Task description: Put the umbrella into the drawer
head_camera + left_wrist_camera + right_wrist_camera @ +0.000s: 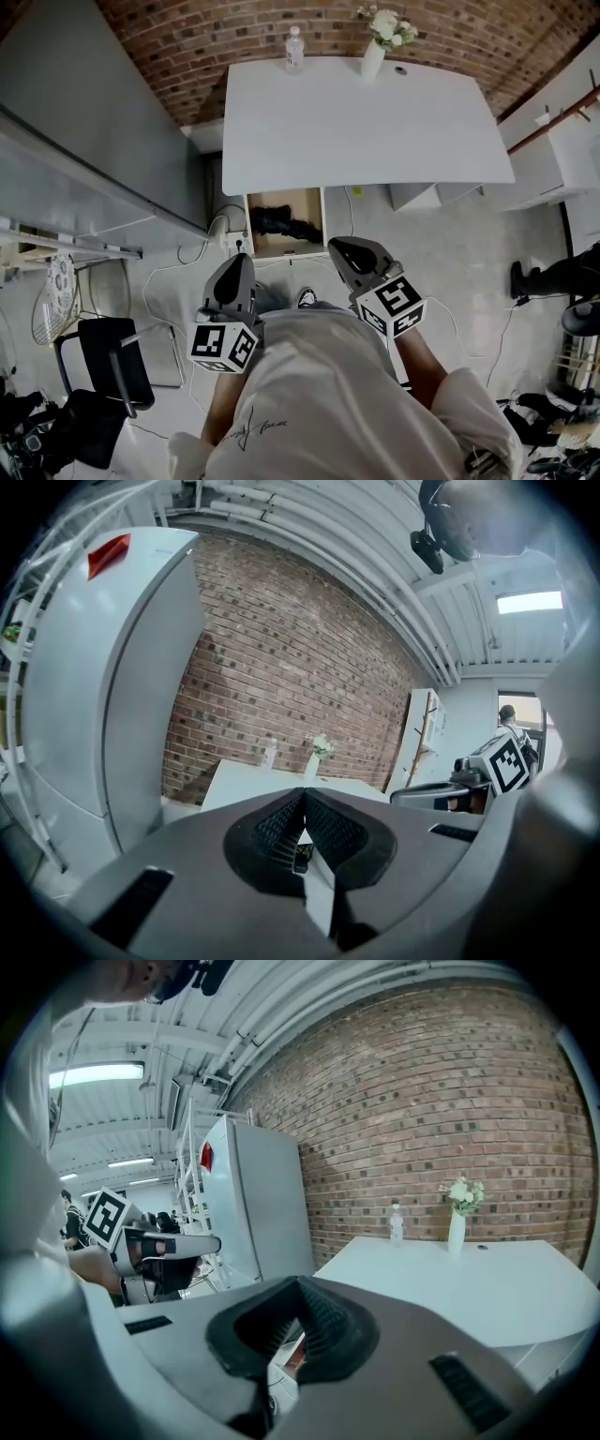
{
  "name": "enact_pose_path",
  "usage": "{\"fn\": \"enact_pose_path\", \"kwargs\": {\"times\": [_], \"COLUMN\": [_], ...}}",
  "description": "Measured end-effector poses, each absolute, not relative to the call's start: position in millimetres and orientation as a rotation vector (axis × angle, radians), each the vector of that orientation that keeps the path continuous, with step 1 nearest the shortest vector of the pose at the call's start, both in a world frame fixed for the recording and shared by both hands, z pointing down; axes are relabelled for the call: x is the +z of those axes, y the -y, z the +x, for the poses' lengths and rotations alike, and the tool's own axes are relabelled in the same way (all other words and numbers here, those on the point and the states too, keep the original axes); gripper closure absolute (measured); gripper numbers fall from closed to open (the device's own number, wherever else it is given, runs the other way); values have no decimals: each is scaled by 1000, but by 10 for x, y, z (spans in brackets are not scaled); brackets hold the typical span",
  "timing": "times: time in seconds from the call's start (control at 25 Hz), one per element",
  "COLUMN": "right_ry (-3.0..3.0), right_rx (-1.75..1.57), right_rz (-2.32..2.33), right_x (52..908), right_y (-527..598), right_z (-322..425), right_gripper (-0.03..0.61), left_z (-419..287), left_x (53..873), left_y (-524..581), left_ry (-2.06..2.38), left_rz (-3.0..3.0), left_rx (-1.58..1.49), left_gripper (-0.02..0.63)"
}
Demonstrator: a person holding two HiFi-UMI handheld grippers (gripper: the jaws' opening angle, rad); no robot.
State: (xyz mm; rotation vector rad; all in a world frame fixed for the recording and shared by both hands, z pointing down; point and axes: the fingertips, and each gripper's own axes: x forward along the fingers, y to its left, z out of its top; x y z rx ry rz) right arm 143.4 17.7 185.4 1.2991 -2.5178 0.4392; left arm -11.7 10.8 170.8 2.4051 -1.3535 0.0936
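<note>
Grey left claw (240, 262) | jaws together, empty, tilted slightly down | right claw (339, 247) | likewise, alongside

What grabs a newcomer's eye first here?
A big white table stands against the brick wall, bottle and flower vase at its far edge. Under its near edge an open drawer holds the dark umbrella. The left gripper and right gripper hang before it, fingers shut, empty.

The wall (187, 37) at twelve o'clock is laid in rough brick — table (356, 122) finished smooth and matt, drawer (317, 217) lined in wood.
</note>
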Motion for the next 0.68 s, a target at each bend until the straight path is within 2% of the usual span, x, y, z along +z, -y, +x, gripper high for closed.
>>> {"fn": "enact_pose_path", "kwargs": {"times": [0.68], "right_ry": [2498], "right_rx": [466], "right_rz": [1293], "right_x": [1919], "right_y": [-347], "right_z": [1449], "right_gripper": [561], "left_z": [-72], "left_x": [1786], "left_y": [-308], "left_ry": [1318], "left_rz": [2395], "left_rx": [115], "left_gripper": [597]}}
